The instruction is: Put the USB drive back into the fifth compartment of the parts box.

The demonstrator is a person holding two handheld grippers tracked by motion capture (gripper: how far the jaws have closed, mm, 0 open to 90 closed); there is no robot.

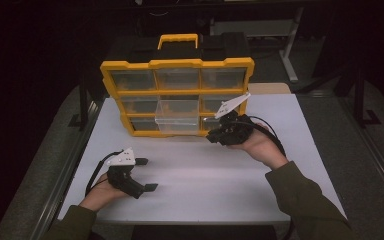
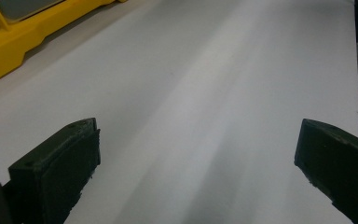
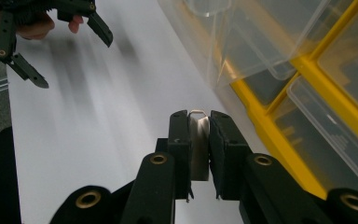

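Observation:
A yellow organizer case point(image 1: 177, 63) with clear drawers stands upright at the back of the white table point(image 1: 195, 170). Its bottom middle drawer point(image 1: 177, 117) is pulled out a little. My right gripper point(image 1: 211, 137) is held just in front of the case's lower right corner. In the right gripper view its jaws point(image 3: 198, 116) are shut on a small flat silver metal piece point(image 3: 199, 144), beside the pulled-out drawer point(image 3: 242, 37). My left gripper point(image 1: 146, 174) rests low near the front left of the table, jaws wide open point(image 2: 198, 135) with nothing between them.
The case has a yellow handle point(image 1: 178, 39) on top, and its yellow frame point(image 2: 14, 51) lies to the left of the left gripper. Bare table spreads between the two grippers. Dark floor and table legs surround the table.

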